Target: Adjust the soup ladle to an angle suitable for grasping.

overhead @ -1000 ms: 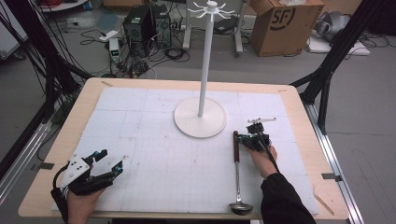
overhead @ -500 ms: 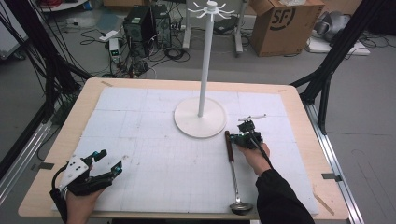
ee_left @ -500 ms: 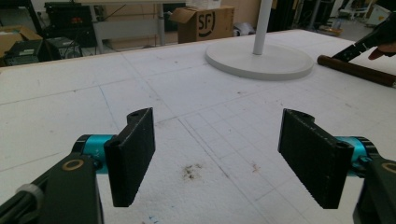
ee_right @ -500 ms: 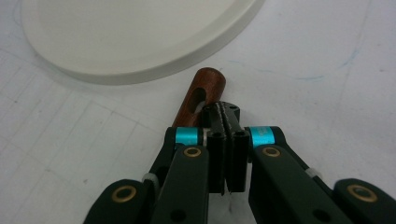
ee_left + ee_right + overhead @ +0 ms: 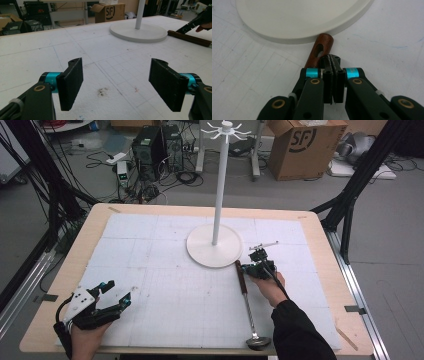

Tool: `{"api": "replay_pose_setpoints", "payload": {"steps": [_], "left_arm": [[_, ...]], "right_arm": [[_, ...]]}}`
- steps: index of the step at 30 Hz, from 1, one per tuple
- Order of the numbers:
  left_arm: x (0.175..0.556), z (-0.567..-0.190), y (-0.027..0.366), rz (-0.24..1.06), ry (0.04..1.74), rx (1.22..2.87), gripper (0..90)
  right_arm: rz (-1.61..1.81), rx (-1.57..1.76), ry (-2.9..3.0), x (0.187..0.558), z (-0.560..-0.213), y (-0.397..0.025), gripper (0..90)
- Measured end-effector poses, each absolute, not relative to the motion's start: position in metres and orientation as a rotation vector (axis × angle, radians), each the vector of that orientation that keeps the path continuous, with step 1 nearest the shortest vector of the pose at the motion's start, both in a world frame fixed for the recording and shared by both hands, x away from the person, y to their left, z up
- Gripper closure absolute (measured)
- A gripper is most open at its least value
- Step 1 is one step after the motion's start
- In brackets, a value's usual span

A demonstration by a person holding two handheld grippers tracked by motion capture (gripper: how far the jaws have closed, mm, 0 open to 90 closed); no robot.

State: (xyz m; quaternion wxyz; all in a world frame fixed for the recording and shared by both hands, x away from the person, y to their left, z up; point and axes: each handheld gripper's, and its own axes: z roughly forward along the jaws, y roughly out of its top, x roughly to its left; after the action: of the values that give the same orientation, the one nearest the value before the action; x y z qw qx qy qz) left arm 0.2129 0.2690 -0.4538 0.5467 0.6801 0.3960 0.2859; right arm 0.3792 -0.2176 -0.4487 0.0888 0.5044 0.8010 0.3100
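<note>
White foam board (image 5: 150, 250) covers the table, and on it lies a ladle (image 5: 247, 305) with its brown wooden handle end (image 5: 320, 50) touching the rim of the white stand base (image 5: 215, 247). The right gripper (image 5: 332, 62) is clenched with nothing between its jaws, just beside that handle end. To pick the ladle well, it is better to open the jaws first, then straddle the handle across its width and close firmly. The left gripper (image 5: 117, 82) rests released at the near left
</note>
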Motion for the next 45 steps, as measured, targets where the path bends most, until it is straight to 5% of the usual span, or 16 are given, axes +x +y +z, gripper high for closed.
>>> {"api": "replay_pose_setpoints", "payload": {"steps": [16, 45], "left_arm": [[0.208, -0.453, 0.272, 0.687, 0.941, 1.607, 28.4], [0.207, -0.453, 0.270, 0.691, 0.936, 1.618, 28.5]], "right_arm": [[1.063, 1.431, 2.379, 0.338, -0.418, -0.221, 88.8], [1.093, 1.469, 2.615, 0.257, -0.442, -0.232, 89.0]]}}
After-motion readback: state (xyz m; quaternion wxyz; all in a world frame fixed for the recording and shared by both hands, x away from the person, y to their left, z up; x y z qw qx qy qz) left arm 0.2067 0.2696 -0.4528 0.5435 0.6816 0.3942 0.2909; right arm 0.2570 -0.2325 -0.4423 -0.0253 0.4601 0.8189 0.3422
